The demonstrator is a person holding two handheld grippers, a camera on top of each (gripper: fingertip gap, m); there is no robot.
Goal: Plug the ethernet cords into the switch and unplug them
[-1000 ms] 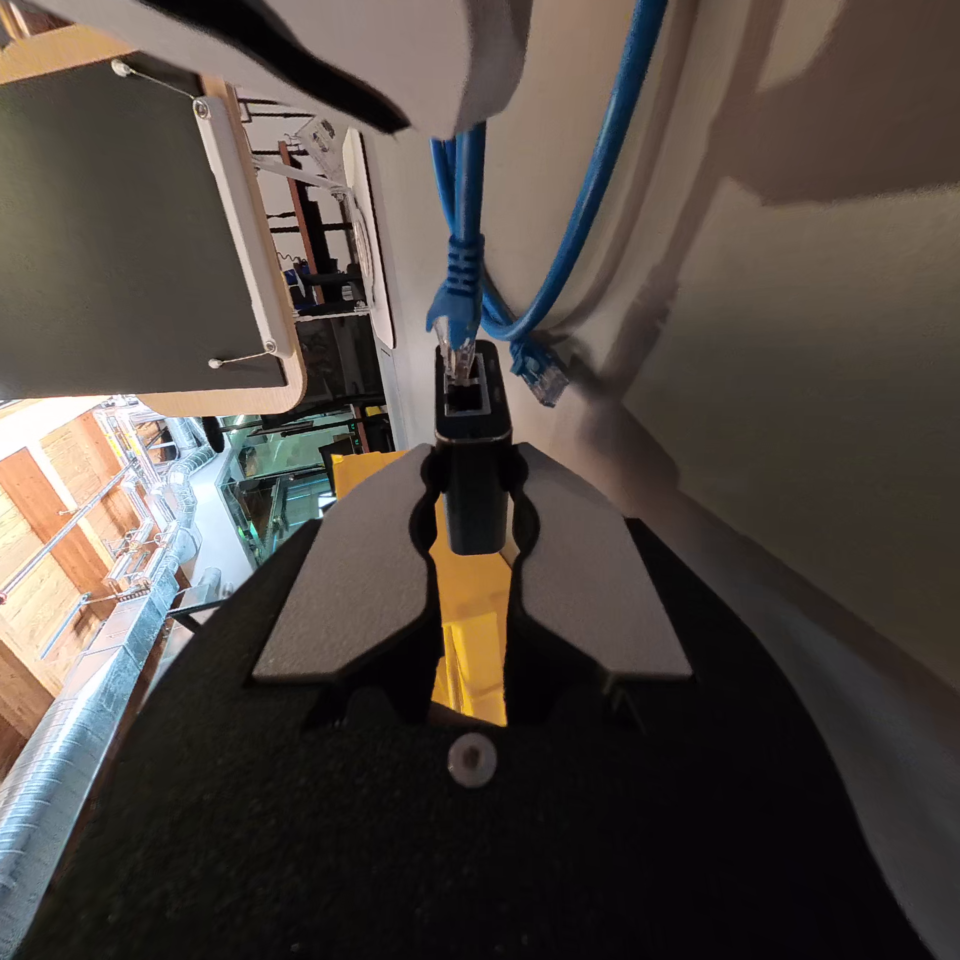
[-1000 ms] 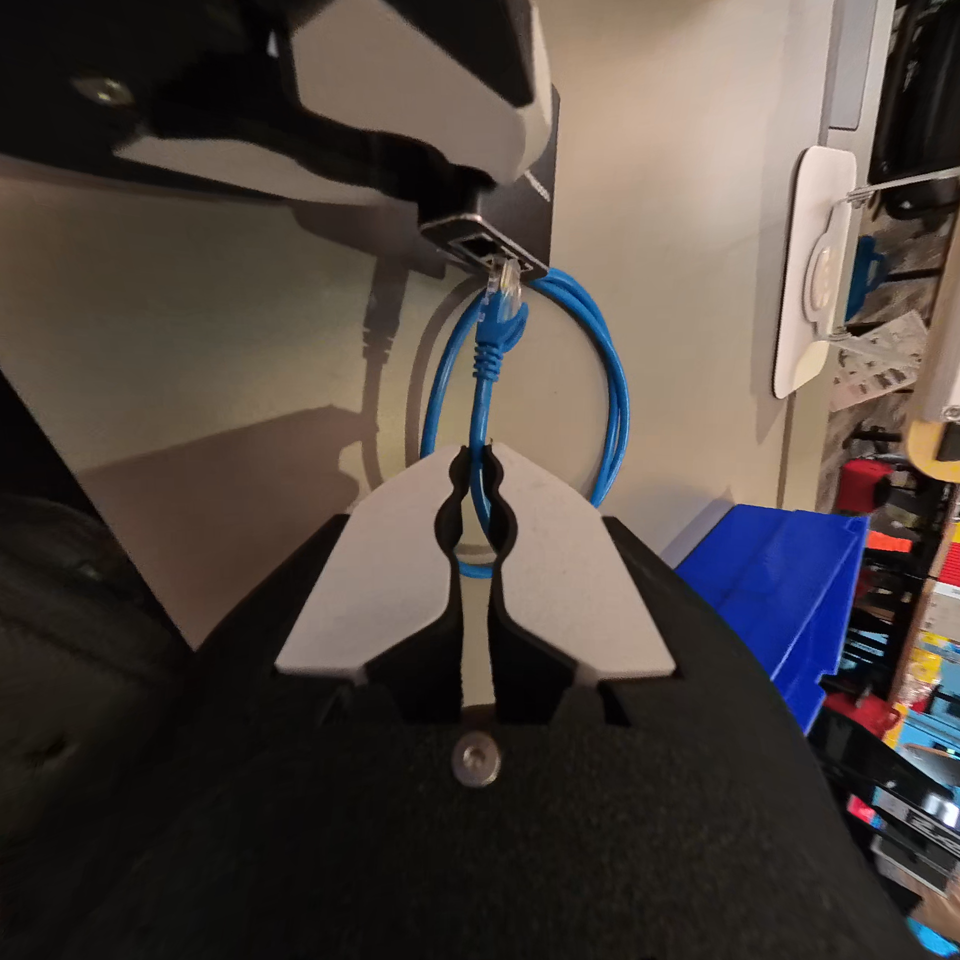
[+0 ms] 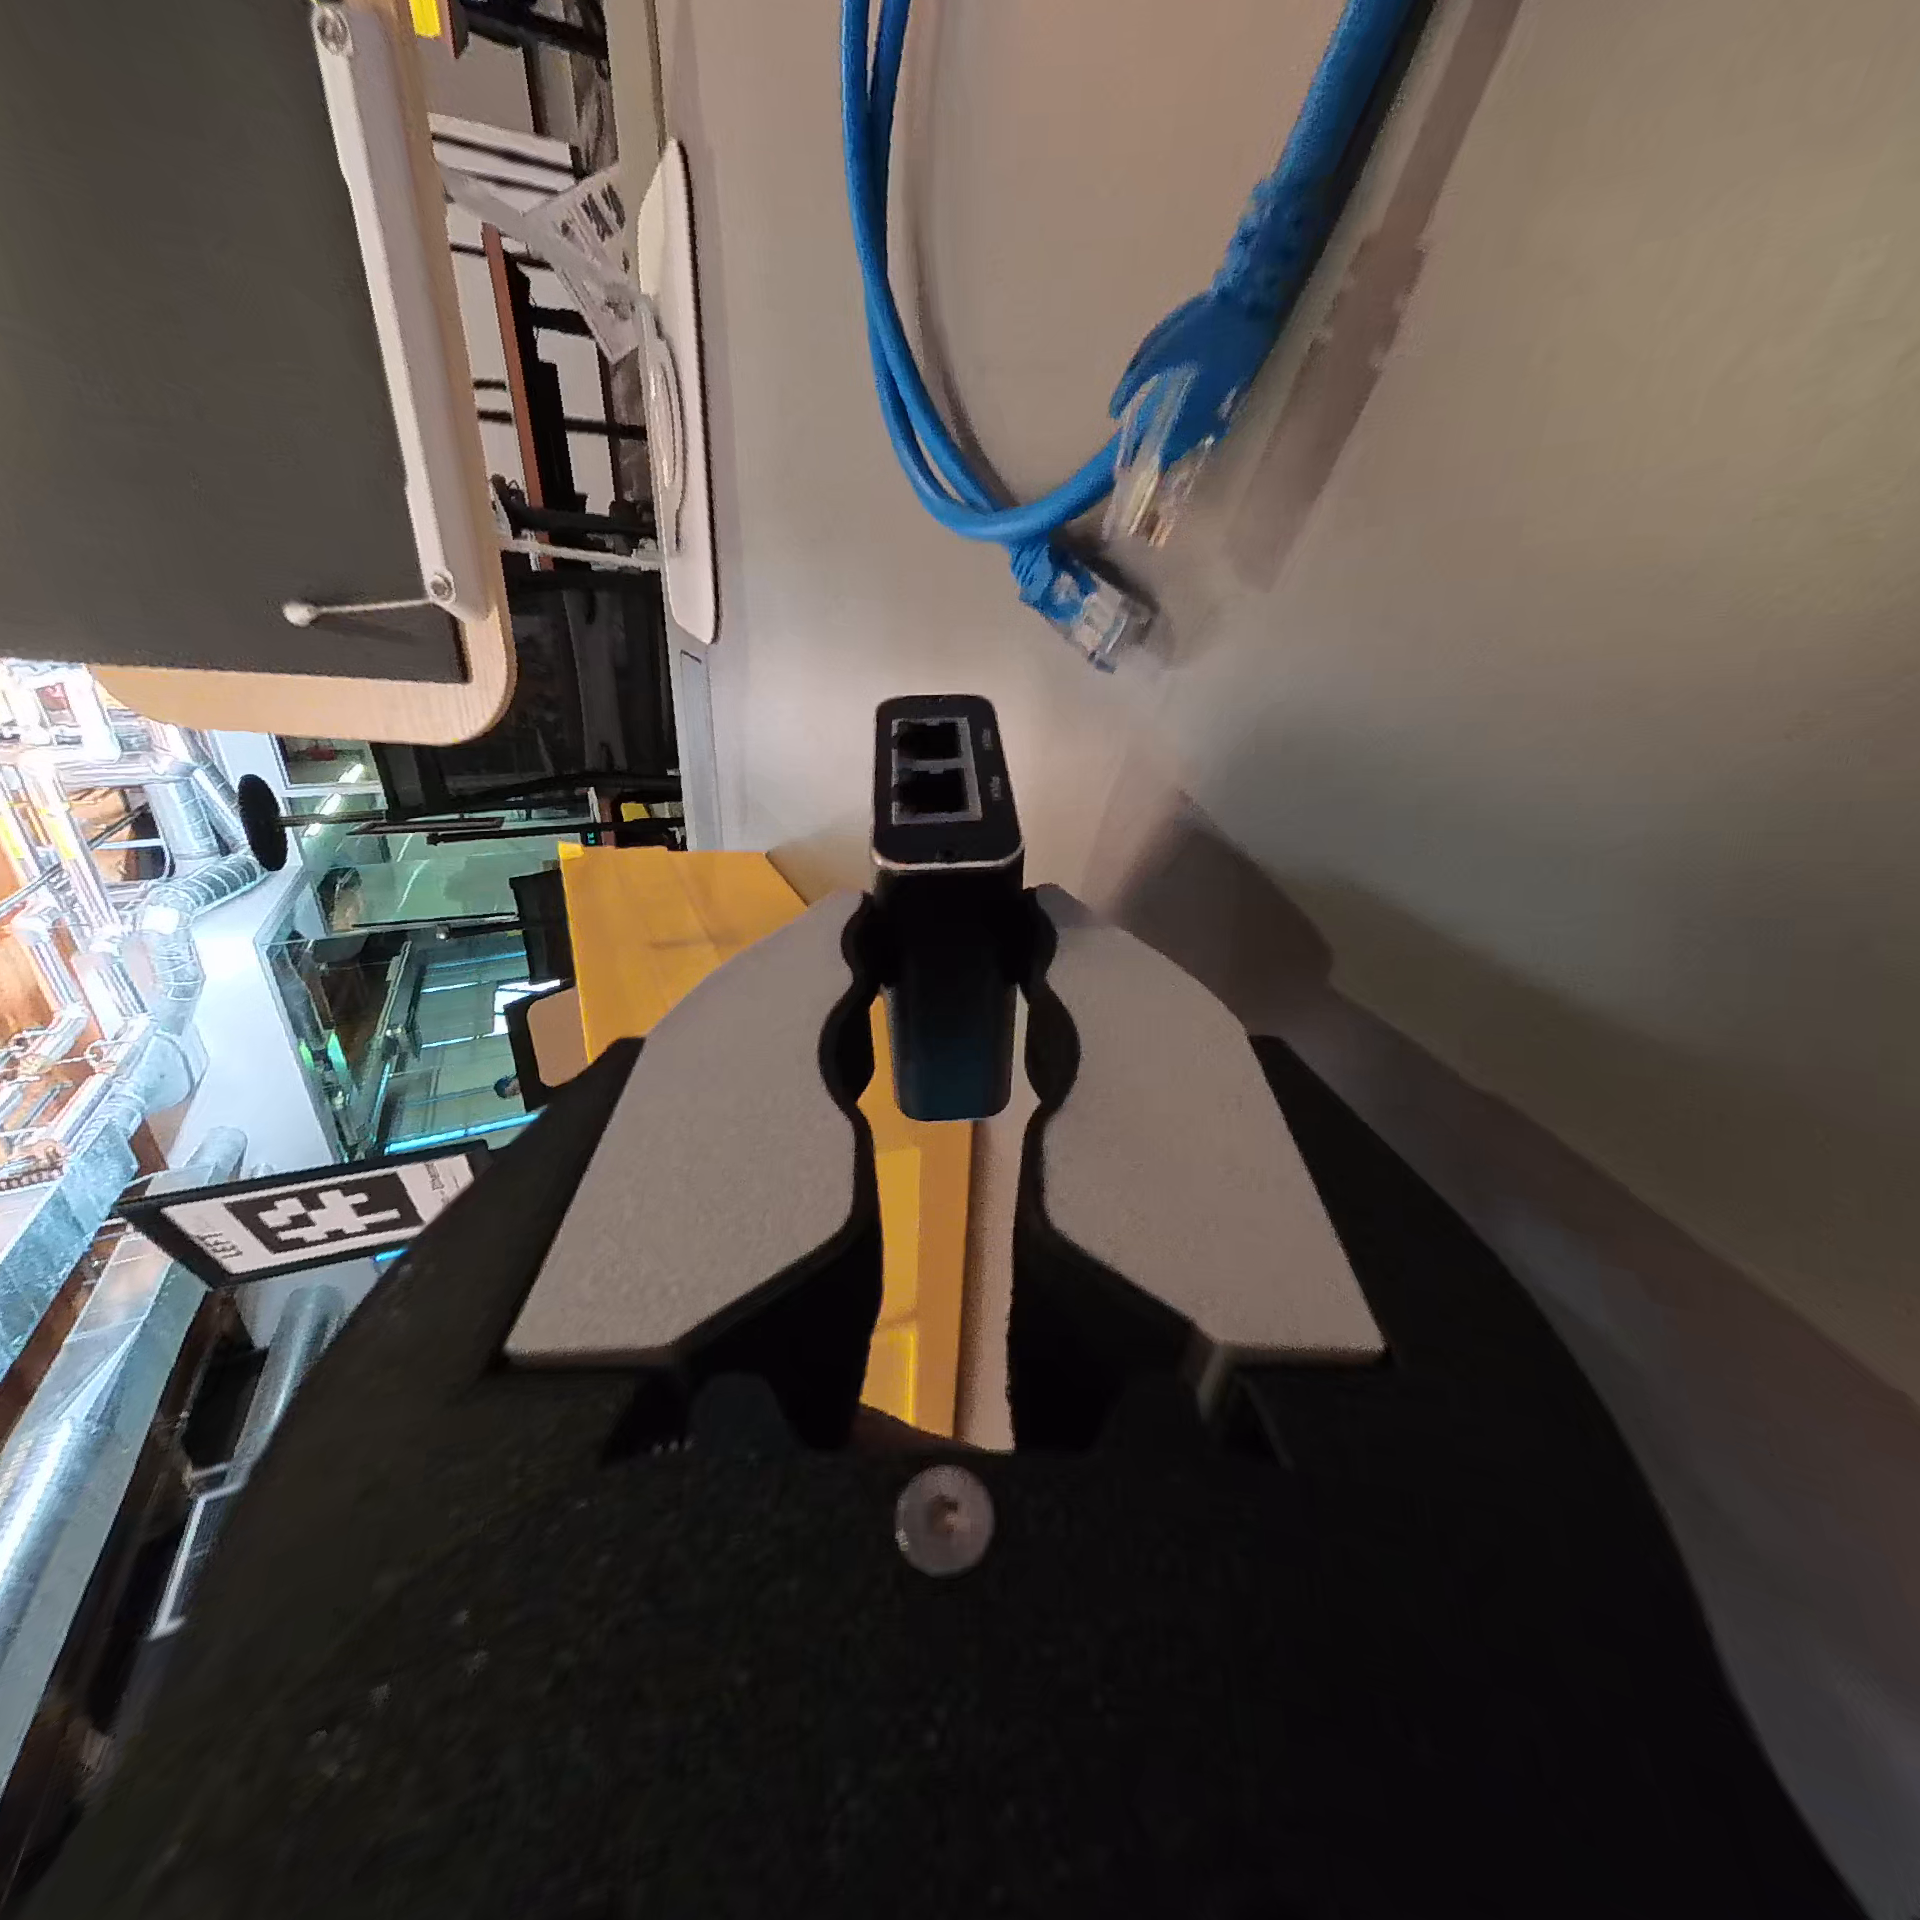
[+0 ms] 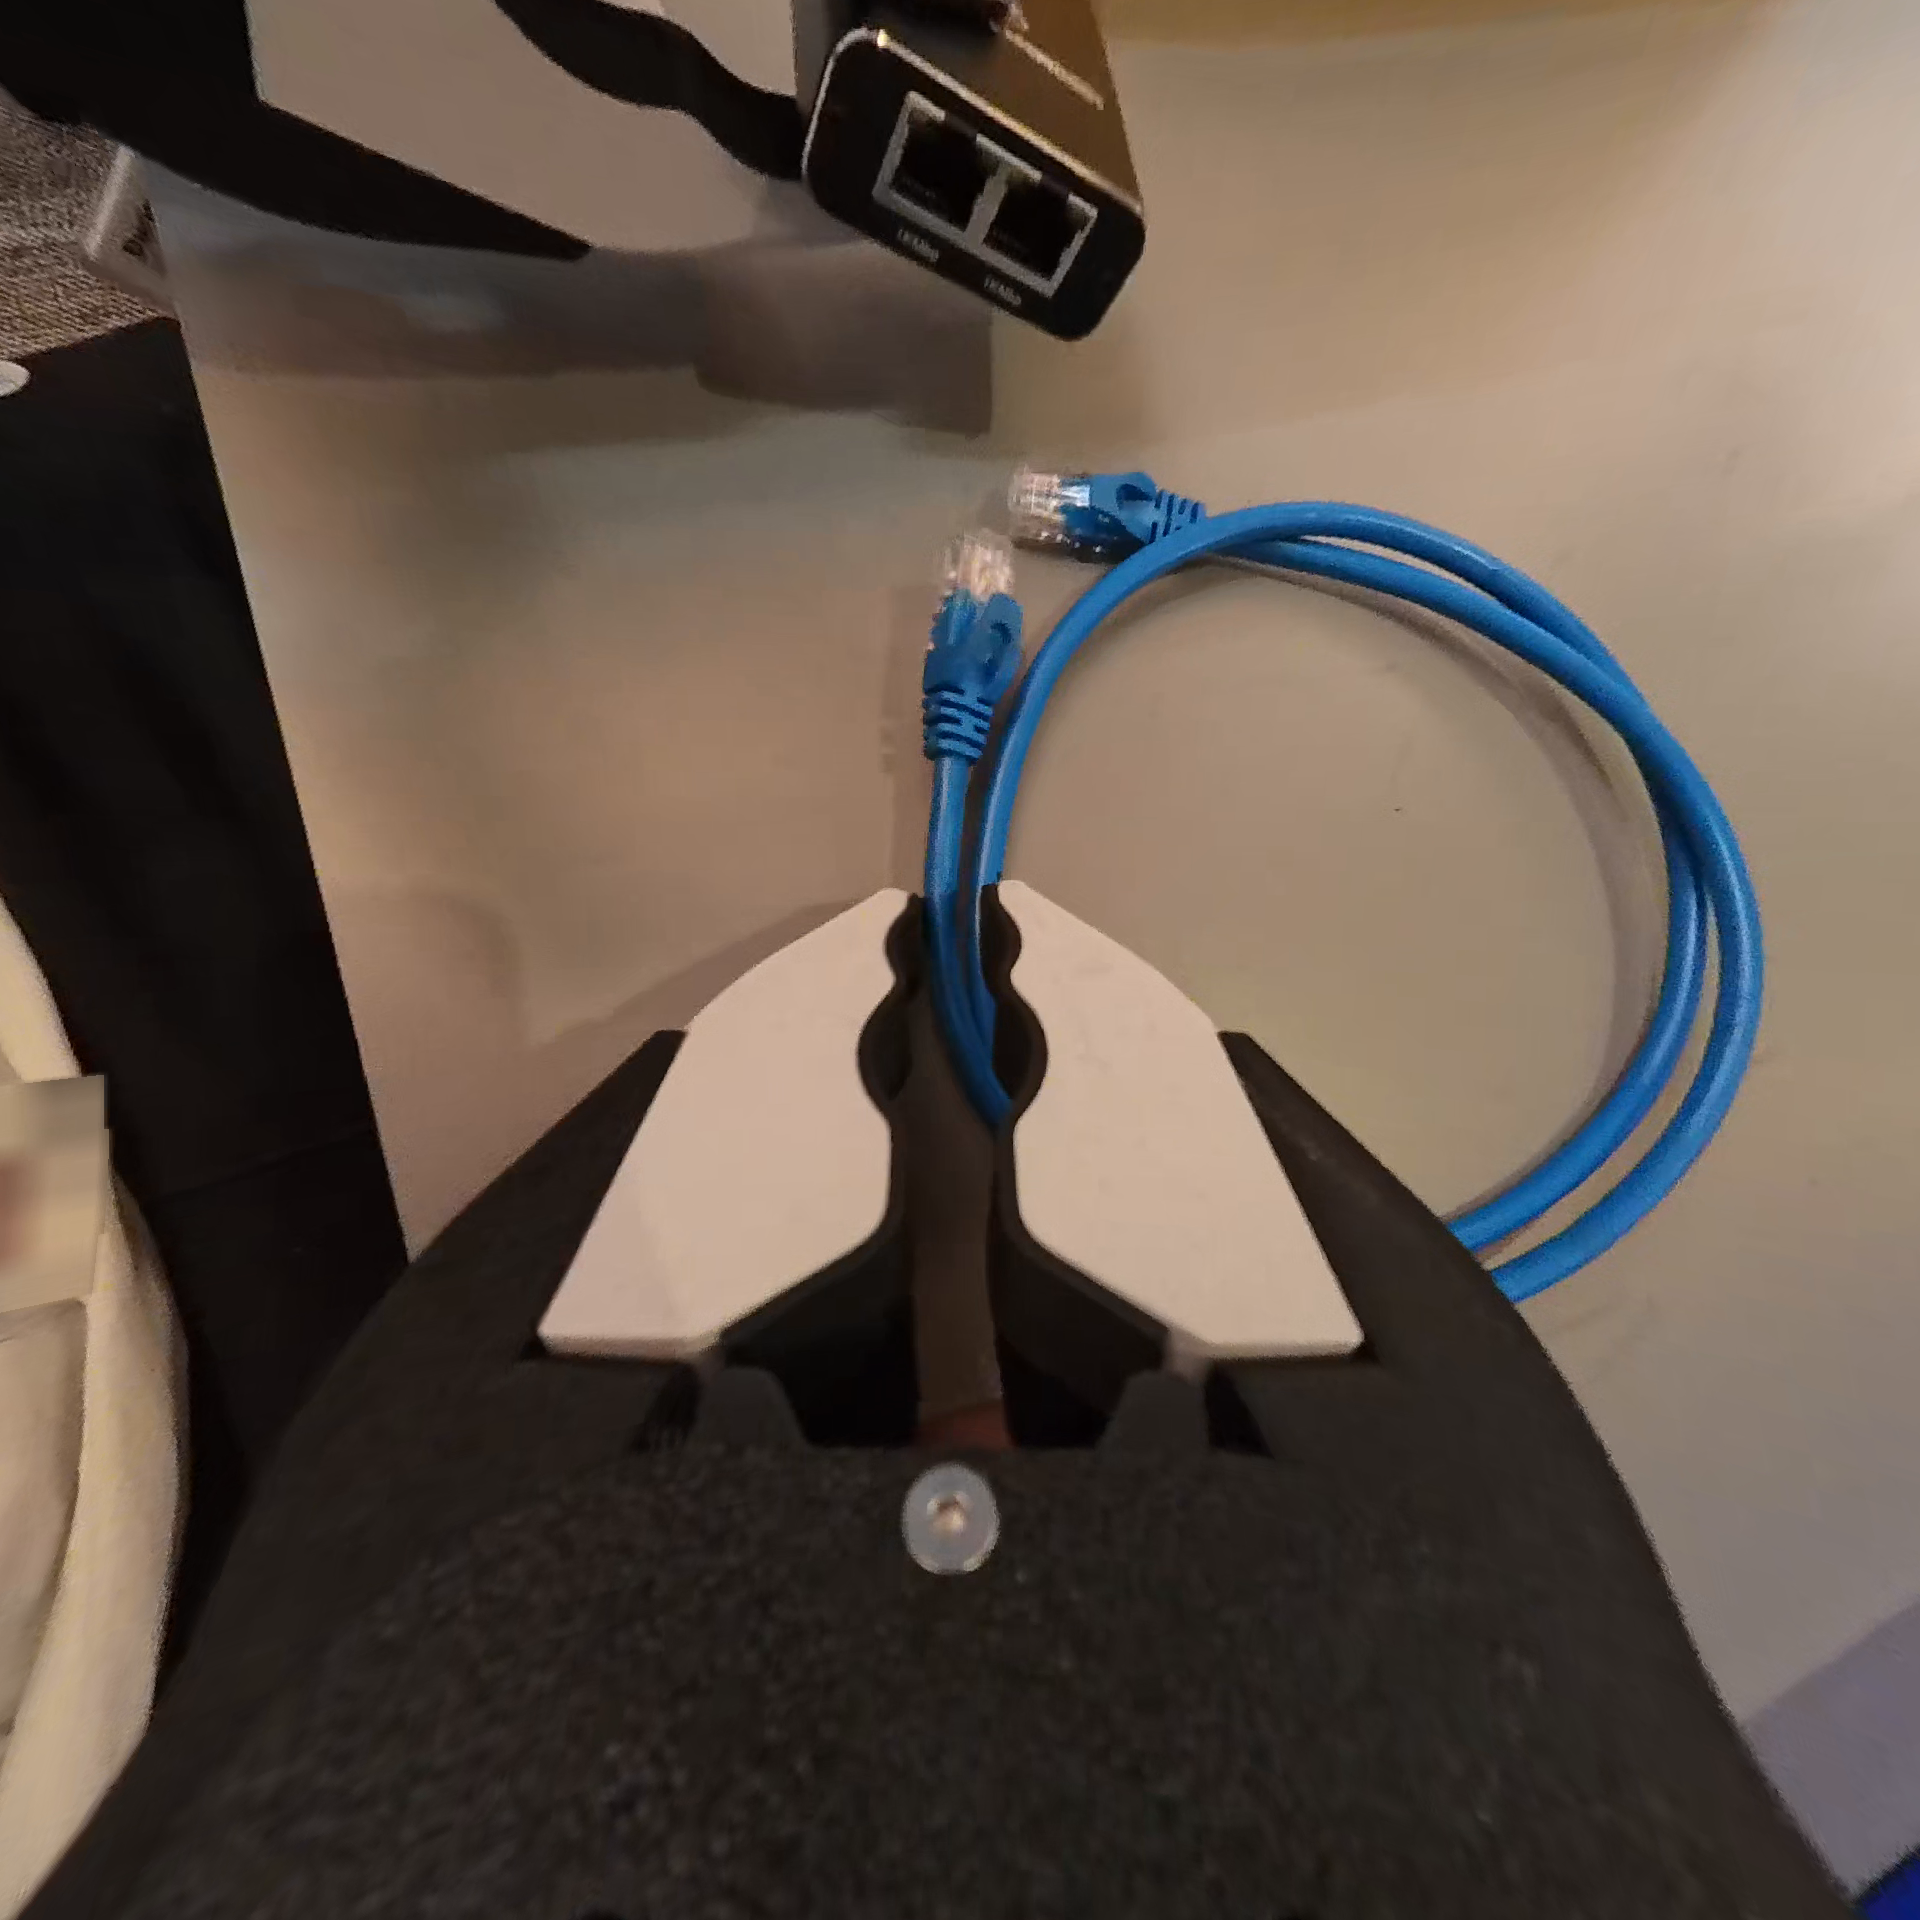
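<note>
left tongs [image 3: 945, 935] clamp switch [image 3: 940, 821], ports empty | right tongs [image 4: 958, 904] pinch cord [image 4: 951, 821], plug [image 4: 971, 582] aimed up-left of ports, seemingly well apart

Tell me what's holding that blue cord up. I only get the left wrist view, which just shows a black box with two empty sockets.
Observer: The right gripper is holding it, shut on the blue cord just behind one plug.
Operator: Is that plug aimed at the box?
Observer: Roughly. It points toward the switch, with a clear gap between them.
Operator: And the cord's other end?
Observer: The second plug lies loose on the pale surface, beside the held one.
</note>
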